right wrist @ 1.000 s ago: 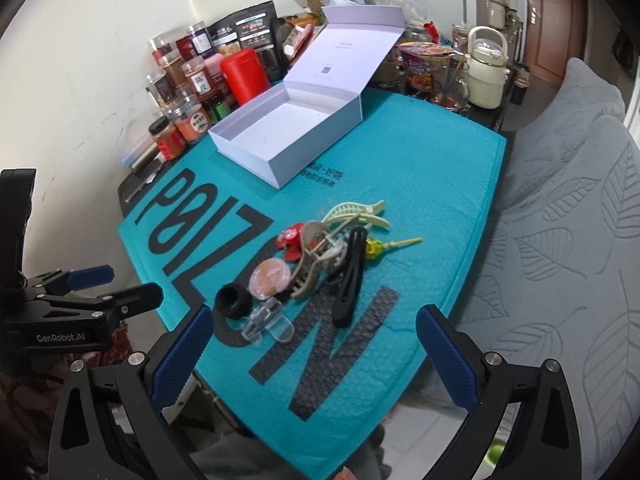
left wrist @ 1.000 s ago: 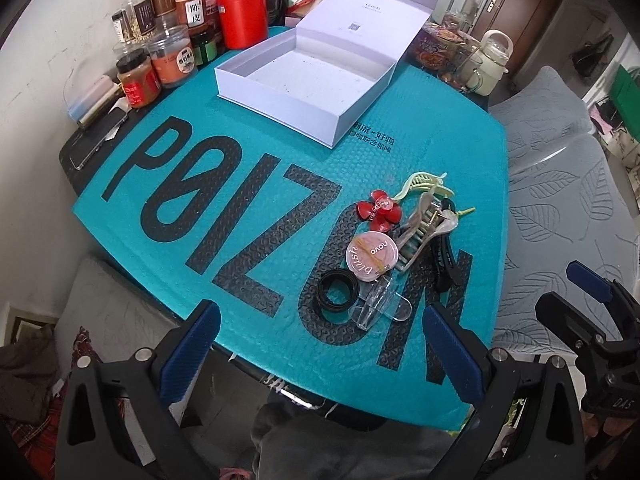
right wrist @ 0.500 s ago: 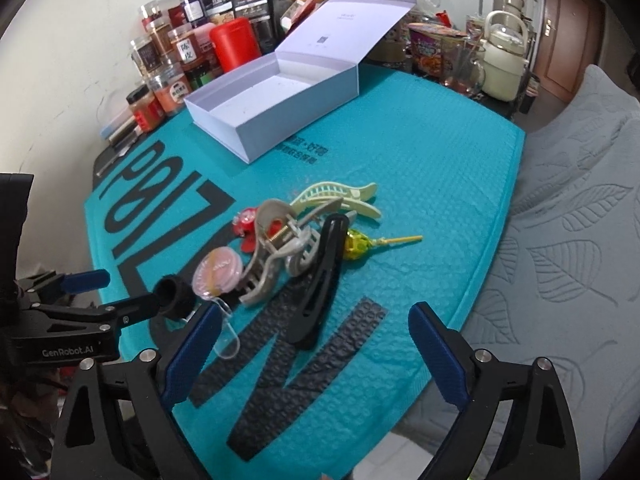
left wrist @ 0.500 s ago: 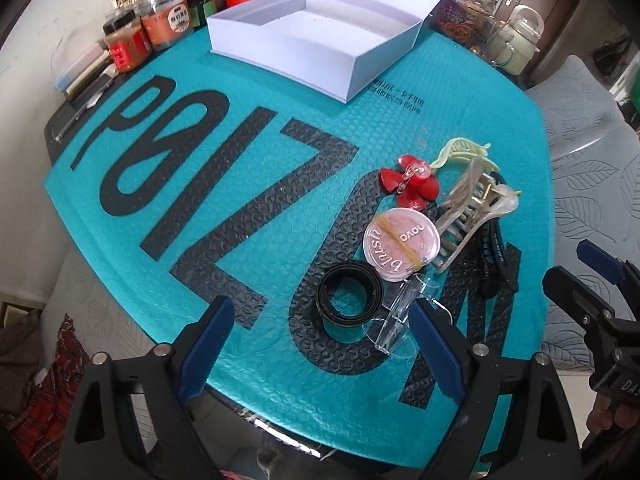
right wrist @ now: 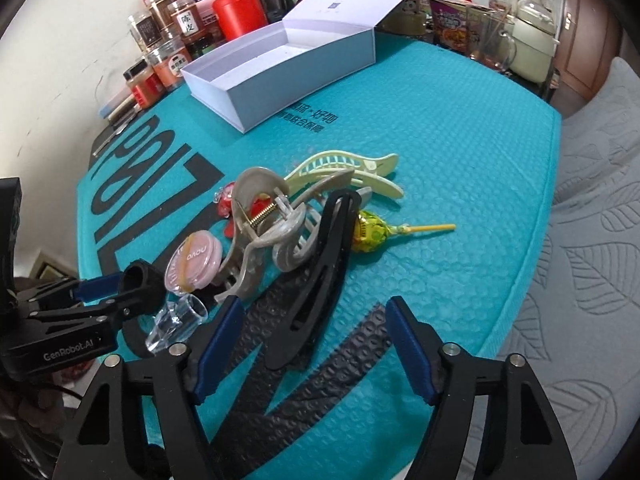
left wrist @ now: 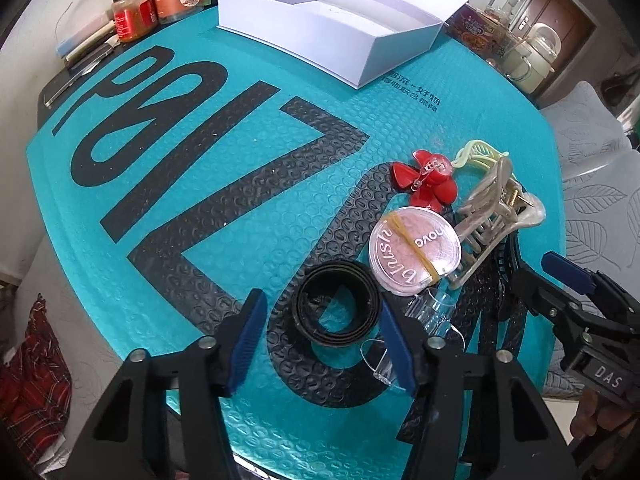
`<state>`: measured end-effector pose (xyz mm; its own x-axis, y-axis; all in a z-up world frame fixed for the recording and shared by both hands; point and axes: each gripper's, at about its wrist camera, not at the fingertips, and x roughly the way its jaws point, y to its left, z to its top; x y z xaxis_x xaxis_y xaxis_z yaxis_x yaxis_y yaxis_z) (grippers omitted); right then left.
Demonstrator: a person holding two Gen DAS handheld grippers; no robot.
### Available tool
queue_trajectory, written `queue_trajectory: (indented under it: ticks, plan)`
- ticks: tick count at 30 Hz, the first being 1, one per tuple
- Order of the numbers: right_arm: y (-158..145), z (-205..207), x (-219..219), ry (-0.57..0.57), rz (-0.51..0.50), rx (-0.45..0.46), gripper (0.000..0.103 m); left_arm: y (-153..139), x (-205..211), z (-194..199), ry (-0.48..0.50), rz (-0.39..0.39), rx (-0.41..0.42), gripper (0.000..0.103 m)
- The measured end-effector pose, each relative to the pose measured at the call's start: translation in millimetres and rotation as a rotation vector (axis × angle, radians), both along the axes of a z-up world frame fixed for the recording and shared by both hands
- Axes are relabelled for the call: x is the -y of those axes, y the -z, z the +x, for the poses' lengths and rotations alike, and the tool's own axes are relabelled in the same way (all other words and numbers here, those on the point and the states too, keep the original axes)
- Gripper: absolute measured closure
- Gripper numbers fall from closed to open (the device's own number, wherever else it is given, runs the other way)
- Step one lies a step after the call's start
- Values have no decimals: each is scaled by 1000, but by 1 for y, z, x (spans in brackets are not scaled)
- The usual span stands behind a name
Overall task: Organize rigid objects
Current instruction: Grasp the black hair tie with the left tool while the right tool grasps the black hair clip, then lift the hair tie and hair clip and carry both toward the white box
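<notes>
Both grippers spread wide, holding nothing.
Left gripper (left wrist: 322,334) straddles the black ring (left wrist: 335,310); right gripper (right wrist: 308,346) flanks the black clip (right wrist: 320,276).

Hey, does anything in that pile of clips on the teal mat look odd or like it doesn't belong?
Yes: a yellow-wrapped lollipop lies among the hair accessories, beside the long black clip, its stick pointing away from the pile. It is the only sweet there. The beige claw clip lies tipped across its neighbours. Nothing looks broken or spilled.
</notes>
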<state>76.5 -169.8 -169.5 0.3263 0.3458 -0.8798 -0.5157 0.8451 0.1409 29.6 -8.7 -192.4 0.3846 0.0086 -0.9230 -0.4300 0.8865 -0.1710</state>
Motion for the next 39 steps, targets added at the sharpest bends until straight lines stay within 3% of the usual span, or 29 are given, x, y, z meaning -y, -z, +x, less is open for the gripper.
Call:
queue_trajectory:
  ticks: [5, 7, 12, 14, 15, 28, 39]
  plan:
    - [7, 6, -8, -12, -15, 2, 56, 0, 0, 3, -15, 13, 7, 53]
    - [11, 8, -10, -17, -27, -2, 58, 0, 0, 6, -24, 21, 8, 60]
    - [19, 10, -14, -12, -51, -15, 61, -1, 3, 10, -13, 57, 11, 62]
    - [19, 9, -15, -20, -80, 7, 79, -1, 4, 9, -7, 61, 10, 62]
    - [19, 9, -15, -14, -89, 14, 81, -2, 4, 9, -5, 64, 9, 62]
    - [-1, 16, 0, 36, -62, -19, 81, -35, -5, 14, 34, 60, 4, 62]
    - [-47, 5, 2, 70, -19, -22, 81, -95, -4, 21, 140, 91, 39, 62]
